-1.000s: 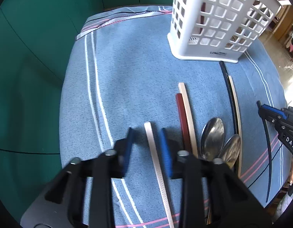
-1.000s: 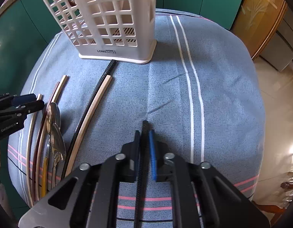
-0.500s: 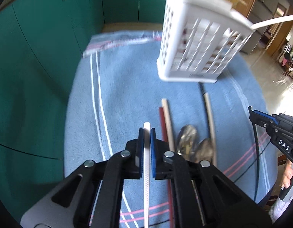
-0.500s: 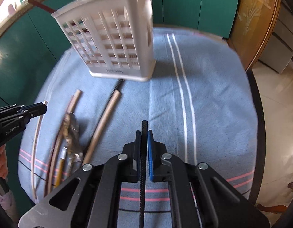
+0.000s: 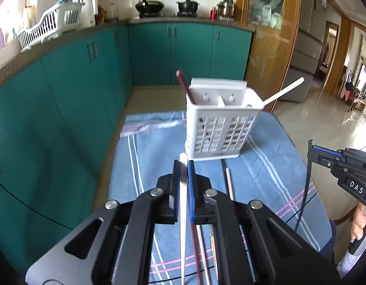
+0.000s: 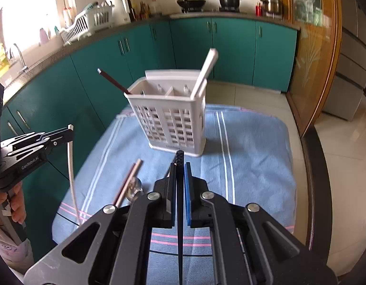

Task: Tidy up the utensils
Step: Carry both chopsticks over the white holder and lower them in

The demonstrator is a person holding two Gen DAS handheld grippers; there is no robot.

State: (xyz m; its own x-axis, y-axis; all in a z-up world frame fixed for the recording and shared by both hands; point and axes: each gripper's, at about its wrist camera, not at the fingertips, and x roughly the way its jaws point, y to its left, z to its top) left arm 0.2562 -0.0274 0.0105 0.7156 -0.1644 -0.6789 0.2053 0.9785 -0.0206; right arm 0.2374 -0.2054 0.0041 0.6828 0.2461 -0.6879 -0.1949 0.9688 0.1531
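While the blue, white-striped cloth [image 5: 159,156] lies smooth over the desk, the left gripper [image 5: 183,166] has its blue-padded fingers [image 5: 190,182] pinched on a flat, pale white chopstick [image 5: 183,213], whose blunt tip juts just past the fingertips and whose length runs back down between them. The right gripper [image 6: 180,166] has its fingers pressed on a slim black chopstick [image 6: 180,213] with a ribbed, knurled end that sticks out ahead of the pads. Straight ahead of both pairs of fingers, well above the held tips in each view, stands the white plastic utensil basket [image 6: 173,123], a boxy holder with lattice walls and an inner divider. A dark red-brown chopstick [image 6: 114,82] leans out of its left compartment and a white chopstick-like stick [image 6: 205,73] leans out of its right. On the cloth to the left of the right gripper's fingers lie a tan and a reddish chopstick [image 6: 128,180] side by side, touching a shiny metal spoon [image 6: 134,187] partly hidden by the gripper body. In the left wrist view a pale stick [image 5: 229,185] lies on the cloth just right of the fingers.
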